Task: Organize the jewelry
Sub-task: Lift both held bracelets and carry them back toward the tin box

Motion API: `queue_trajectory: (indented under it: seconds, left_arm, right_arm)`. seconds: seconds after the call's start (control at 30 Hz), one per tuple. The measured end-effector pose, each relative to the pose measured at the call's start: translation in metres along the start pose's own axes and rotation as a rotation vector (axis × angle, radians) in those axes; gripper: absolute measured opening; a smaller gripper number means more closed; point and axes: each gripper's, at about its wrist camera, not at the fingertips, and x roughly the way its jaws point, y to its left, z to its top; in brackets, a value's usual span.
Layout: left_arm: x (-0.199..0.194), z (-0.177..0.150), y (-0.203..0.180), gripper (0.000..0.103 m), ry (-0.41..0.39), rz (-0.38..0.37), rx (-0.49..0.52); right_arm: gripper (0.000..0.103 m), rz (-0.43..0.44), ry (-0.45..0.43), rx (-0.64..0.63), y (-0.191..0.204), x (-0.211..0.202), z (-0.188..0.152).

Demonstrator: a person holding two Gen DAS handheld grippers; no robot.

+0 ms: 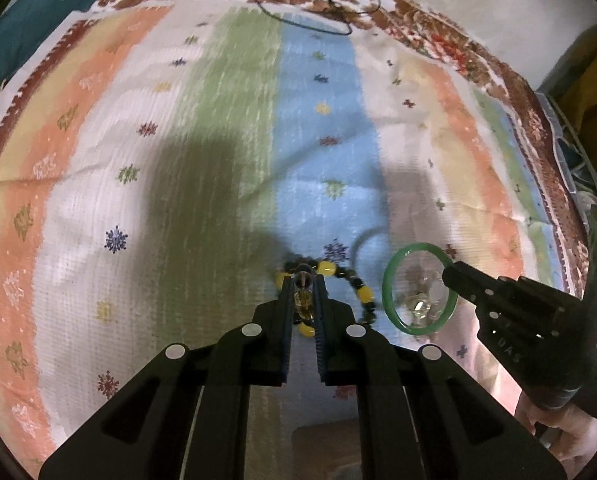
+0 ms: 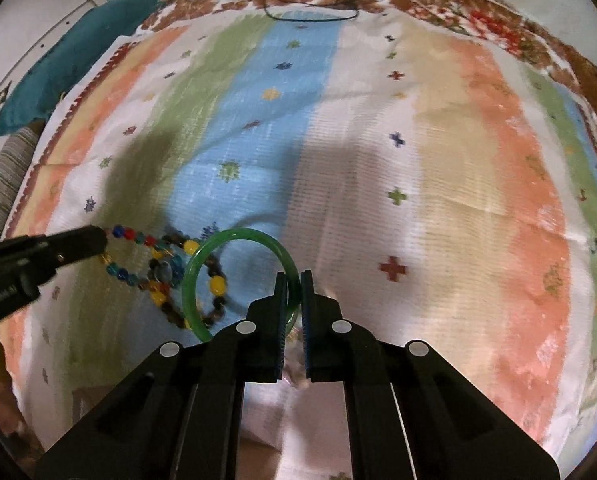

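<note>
You have the left gripper (image 1: 302, 292) with its fingers clamped on the bead strand (image 2: 158, 268) and the right gripper (image 2: 294, 292) pinching the green bangle (image 2: 234, 236) by its rim, both just above the striped cloth (image 2: 418, 160), likely to pull them apart.

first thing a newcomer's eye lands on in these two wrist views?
The green bangle, clamped at its rim by the right gripper above the striped cloth. Next, the beaded strands just left of it, pinched by the left gripper. Far off, at the cloth's floral edge, a thin dark cord lies in a loop.
</note>
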Motion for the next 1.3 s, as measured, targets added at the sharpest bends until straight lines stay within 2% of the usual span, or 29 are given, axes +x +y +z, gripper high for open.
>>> queue_trajectory:
  seconds: [0.37, 0.5, 0.8, 1.3]
  left_arm:
    - [-0.018, -0.003, -0.023, 0.009, -0.035, -0.008, 0.050]
    - [-0.020, -0.005, -0.025, 0.009, -0.038, -0.004, 0.056]
    - [-0.034, -0.009, -0.024, 0.009, -0.060, -0.007, 0.044]
    - [-0.057, -0.026, -0.042, 0.009, -0.113, 0.045, 0.109]
  right_arm:
    - [0.008, -0.027, -0.045, 0.024, -0.009, -0.027, -0.010]
    - [0.008, -0.052, -0.057, 0.008, -0.009, -0.034, -0.016]
    - [0.008, -0.048, -0.074, 0.003, -0.008, -0.049, -0.026]
    - [0.008, -0.067, -0.149, 0.003, -0.005, -0.086, -0.044]
